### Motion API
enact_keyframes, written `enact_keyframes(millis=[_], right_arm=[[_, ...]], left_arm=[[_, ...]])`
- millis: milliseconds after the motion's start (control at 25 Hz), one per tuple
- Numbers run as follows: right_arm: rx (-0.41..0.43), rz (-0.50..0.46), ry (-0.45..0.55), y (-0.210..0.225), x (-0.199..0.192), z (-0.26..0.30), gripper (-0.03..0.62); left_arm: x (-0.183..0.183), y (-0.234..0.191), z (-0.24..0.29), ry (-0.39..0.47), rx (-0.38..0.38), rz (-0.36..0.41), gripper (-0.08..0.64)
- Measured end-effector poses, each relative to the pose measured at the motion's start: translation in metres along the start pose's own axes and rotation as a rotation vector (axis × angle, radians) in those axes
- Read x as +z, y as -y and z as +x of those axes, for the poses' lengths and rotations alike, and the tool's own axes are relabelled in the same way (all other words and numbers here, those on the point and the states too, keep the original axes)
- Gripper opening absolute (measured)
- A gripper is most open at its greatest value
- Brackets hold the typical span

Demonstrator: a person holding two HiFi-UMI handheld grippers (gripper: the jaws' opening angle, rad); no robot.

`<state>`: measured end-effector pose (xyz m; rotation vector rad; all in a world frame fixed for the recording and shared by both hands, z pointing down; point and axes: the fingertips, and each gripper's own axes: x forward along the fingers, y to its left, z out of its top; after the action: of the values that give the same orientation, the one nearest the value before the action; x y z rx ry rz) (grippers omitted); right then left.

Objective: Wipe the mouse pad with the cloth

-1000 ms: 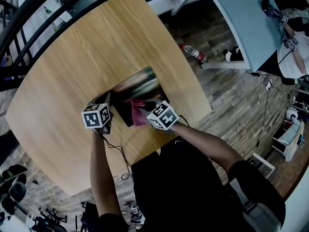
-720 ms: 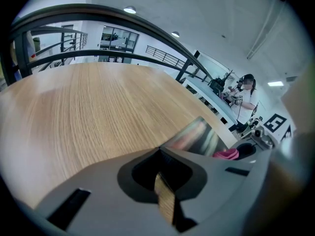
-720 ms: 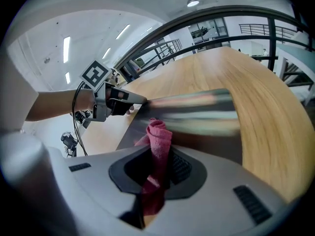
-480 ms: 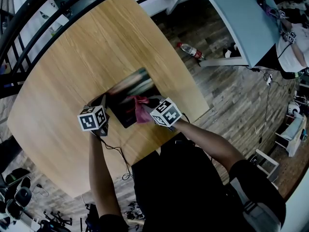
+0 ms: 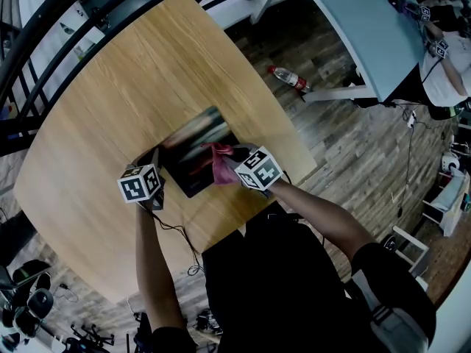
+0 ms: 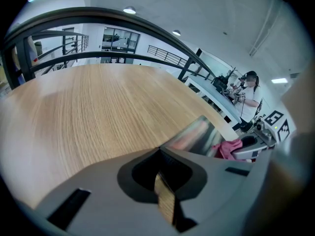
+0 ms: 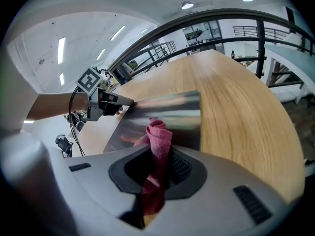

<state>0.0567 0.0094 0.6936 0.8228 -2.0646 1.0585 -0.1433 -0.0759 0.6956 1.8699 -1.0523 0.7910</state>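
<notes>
A dark, glossy mouse pad (image 5: pixel 191 149) lies on the round wooden table (image 5: pixel 110 94), near its front edge. My right gripper (image 5: pixel 234 165) is shut on a pink cloth (image 5: pixel 221 165), which rests on the right part of the pad. In the right gripper view the cloth (image 7: pixel 158 136) sticks up from between the jaws over the pad (image 7: pixel 170 117). My left gripper (image 5: pixel 156 162) is at the pad's left corner, jaws shut on its edge. The left gripper view shows the pad (image 6: pixel 197 134) running away from the jaw tips (image 6: pixel 158 154). The right gripper view shows the left gripper (image 7: pixel 120 102) on that corner.
A black railing (image 5: pixel 44 20) curves round the table's far side. A water bottle (image 5: pixel 293 79) lies on the plank floor to the right. A blue-grey table (image 5: pixel 368 28) with a person (image 5: pixel 449 72) stands at the far right. A cable (image 5: pixel 180 234) trails from the left gripper.
My right gripper has drawn the pink cloth a little to the right across the pad. The left gripper has stayed at the pad's corner.
</notes>
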Motion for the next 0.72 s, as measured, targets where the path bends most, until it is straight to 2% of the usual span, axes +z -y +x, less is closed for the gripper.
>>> enact_keyframes(millis=[720], right_arm=[[-0.042,0.012,-0.002,0.032,-0.004,-0.019,0.067]], left_arm=[[0.001,-0.001,0.002,-0.002,0.034,-0.025,0.023]])
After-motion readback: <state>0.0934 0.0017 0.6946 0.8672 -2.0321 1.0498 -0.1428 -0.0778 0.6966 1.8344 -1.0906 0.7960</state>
